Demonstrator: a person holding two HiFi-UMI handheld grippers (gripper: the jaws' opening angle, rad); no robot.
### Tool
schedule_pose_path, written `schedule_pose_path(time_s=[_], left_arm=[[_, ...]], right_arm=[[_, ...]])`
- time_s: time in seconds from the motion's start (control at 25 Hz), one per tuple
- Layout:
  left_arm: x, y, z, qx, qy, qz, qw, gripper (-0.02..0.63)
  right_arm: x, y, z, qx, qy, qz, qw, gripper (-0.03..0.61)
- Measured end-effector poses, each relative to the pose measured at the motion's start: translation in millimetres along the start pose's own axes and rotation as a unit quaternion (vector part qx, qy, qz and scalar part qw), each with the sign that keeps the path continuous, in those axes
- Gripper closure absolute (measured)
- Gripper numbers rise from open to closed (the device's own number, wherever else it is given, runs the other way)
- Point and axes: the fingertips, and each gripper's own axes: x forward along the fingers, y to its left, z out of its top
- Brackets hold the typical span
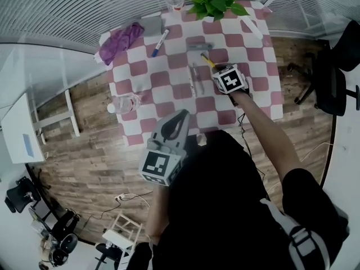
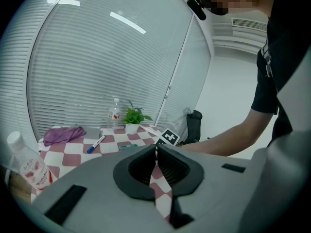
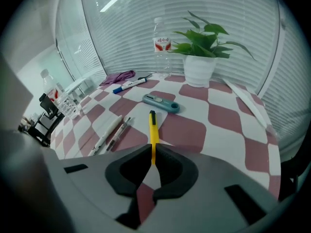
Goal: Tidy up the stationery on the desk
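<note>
Looking down on a red-and-white checked surface [image 1: 151, 124] strewn with stationery: a purple cloth [image 1: 118, 41] lies at the far left corner, with a blue marker [image 1: 160, 43] just to its right. Nearer the person, the left hand-held gripper [image 1: 181, 117] hangs over the near edge with its jaws closed and nothing between them. Two pens [image 1: 196, 79] lie side by side mid-surface. Right of them, the right hand-held gripper [image 3: 153, 154] is clamped on the near end of a slim yellow tool [image 3: 153, 130], whose black-tipped far end points toward a teal cutter [image 3: 161, 103] near it. A potted plant [image 1: 214, 1] stands at the far edge. The step in hand looks like picking the yellow tool up. Because it is held by one end, it may pivot, so the grip wants to stay firm and the lift straight up, clearing the pens and the teal cutter before it is carried anywhere.
</note>
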Motion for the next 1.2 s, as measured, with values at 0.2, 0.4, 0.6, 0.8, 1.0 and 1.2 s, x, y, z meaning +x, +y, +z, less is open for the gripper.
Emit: schedule_pose_path(time_s=[0.2,0.4,0.6,0.8,1.0,1.2], left_arm=[[-2.3,4.8,3.1,0.011,0.001,-0.026,0.9996,0.578],[-3.8,10.4,4.3,0.020,0.007,-0.051,0.9985,0.578],[-9.0,18.3,4.6,0.032,0.012,-0.070,0.9970,0.578],[-14.6,27.6,3.5,0.034,0.019,-0.078,0.9962,0.578],[-19.9,34.6,1.8,0.038,0.025,-0.086,0.9952,0.578],[-24.5,42.5,-0.4,0.039,0.026,-0.091,0.9947,0.578]], right_arm=[[-11.0,18.2,-17.0,0.065,0.008,-0.010,0.998,0.558],[-11.8,33.8,-37.6,0.117,0.009,-0.022,0.993,0.558],[-16.4,29.2,-24.1,0.059,-0.031,-0.068,0.995,0.555],[-13.5,21.6,-4.1,0.027,-0.038,-0.083,0.995,0.479],[1.2,13.8,-3.8,0.031,-0.018,-0.088,0.995,0.479],[8.9,14.4,-9.2,0.058,-0.016,-0.085,0.995,0.500]])
